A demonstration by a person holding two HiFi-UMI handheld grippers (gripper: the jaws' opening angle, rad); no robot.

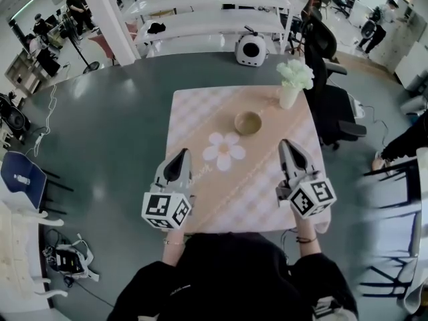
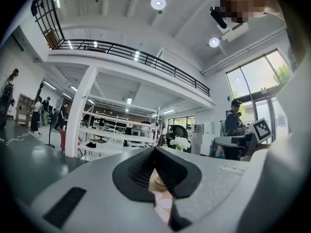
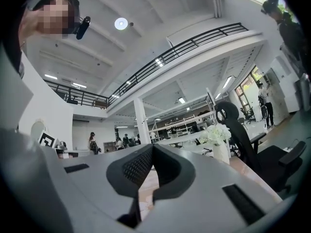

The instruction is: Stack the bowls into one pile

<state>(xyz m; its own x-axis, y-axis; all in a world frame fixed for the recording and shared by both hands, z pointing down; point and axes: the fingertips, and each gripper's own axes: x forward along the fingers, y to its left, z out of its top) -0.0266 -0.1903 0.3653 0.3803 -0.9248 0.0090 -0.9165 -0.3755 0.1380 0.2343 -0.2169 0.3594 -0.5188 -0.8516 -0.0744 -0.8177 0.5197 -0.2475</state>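
Head view: the surface [image 1: 200, 112] carries a pale pink checked cloth. The bowl [image 1: 248, 122] sits upright on the far half of it, a little right of centre, olive-tan; whether more than one bowl is nested there cannot be told at this size. Near it, on the person's side and slightly left, lies a white flower-shaped mat [image 1: 224, 150], apart from the bowl. A white vase of white flowers [image 1: 293, 82] stands at the far right corner. The left gripper [image 1: 182, 154] and right gripper [image 1: 287, 144] are held over the near half of the cloth, one on each side of the mat, well apart from each other, both pointing away from the person and roughly level. Neither touches the bowl. Left gripper view: the left gripper's fingers [image 2: 141, 171] meet at the tips, with nothing clamped. Through the gap lower down between the pads the bowl [image 2: 160, 182] shows in the distance, with the flower mat [image 2: 164, 204] below it. The flowers [image 2: 181, 143] appear just above the fingertips. Right gripper view: the right gripper's fingers [image 3: 138, 169] are pressed together at the tips and empty. Checked cloth shows through the lower gap, and the vase of flowers [image 3: 217, 140] stands to the right. A black office chair [image 1: 331, 79] is beside the far right corner of the surface.
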